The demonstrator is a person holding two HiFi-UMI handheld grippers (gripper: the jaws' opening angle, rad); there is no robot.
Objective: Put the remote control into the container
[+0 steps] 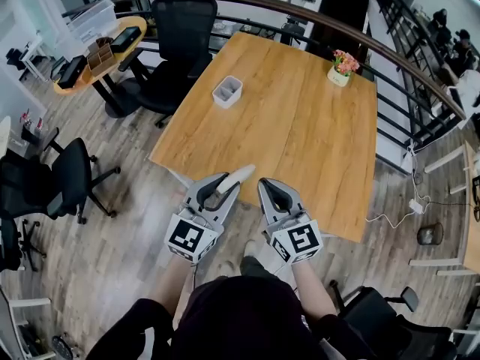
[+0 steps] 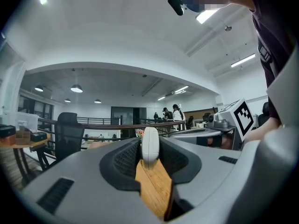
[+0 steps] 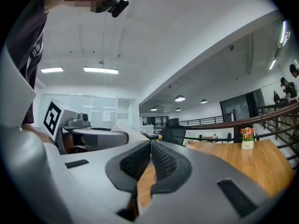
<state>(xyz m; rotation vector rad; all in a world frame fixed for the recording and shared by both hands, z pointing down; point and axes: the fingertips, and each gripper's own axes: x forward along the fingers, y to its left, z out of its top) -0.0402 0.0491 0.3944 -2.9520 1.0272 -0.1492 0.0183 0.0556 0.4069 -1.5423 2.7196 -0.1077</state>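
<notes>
Left gripper [image 1: 225, 183] [image 2: 149, 154]: grips slim white remote control [image 1: 239, 175] [image 2: 150, 143]
Right gripper [image 1: 271, 190] [image 3: 150, 146]: closed, empty
White plastic container [image 1: 227, 91]: on wooden table [image 1: 300, 141], far-left

The slim white remote control [image 1: 238, 175] is clamped lengthwise in the left gripper [image 1: 223, 188], pointing level at the wooden surface's [image 1: 300, 133] near edge. The small white open-topped container [image 1: 227, 91] stands upright toward that surface's far left side.

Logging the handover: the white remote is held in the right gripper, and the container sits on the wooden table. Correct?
Not quite: the left gripper holds the remote, as the left gripper view shows. The container does sit on the wooden table.
</notes>
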